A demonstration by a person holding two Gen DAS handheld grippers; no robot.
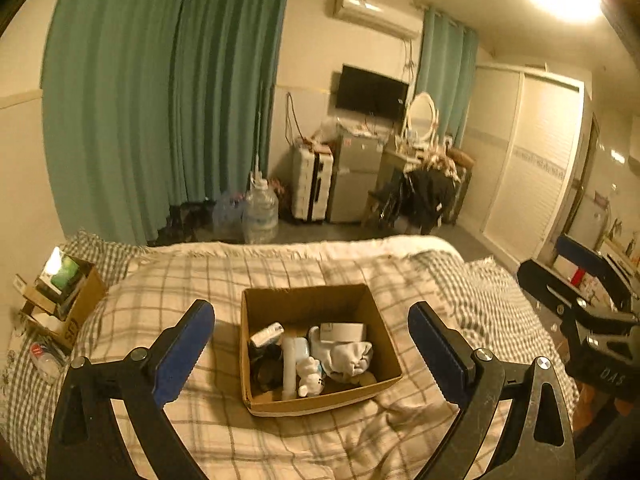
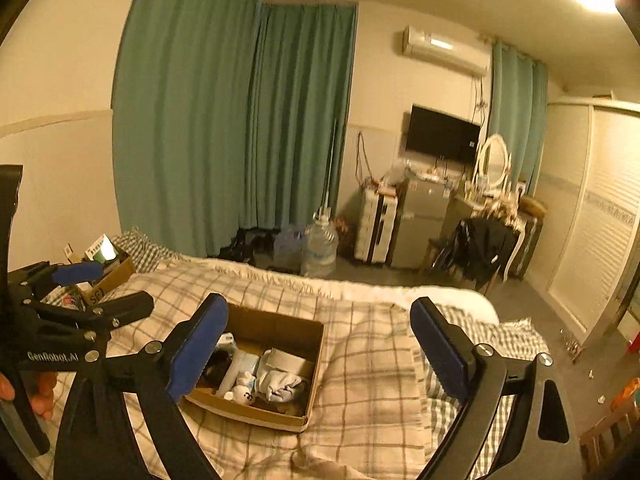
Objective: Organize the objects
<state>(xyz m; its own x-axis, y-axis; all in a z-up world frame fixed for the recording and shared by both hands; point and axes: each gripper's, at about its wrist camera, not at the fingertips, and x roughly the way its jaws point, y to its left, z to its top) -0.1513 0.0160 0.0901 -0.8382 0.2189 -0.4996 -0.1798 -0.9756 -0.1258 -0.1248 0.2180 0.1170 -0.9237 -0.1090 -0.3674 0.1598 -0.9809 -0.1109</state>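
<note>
An open cardboard box [image 1: 256,316] sits on the plaid bedspread [image 1: 280,440]. It holds several small things: a white plush toy [image 1: 311,376], a white tube [image 1: 289,364], white socks [image 1: 348,356] and a white box [image 1: 344,332]. My left gripper [image 1: 312,344] is open and empty, hovering above and in front of the box. My right gripper [image 2: 320,344] is open and empty, over the bed to the right of the box [image 2: 280,324]. The left gripper [image 2: 104,288] also shows at the left of the right wrist view.
A second cardboard box [image 1: 86,304] with a green item stands at the bed's far left corner. Beyond the bed are water jugs [image 1: 260,212], a white suitcase [image 1: 312,184], a small fridge [image 1: 354,176], a clothes-draped chair [image 1: 424,196] and green curtains [image 1: 160,100].
</note>
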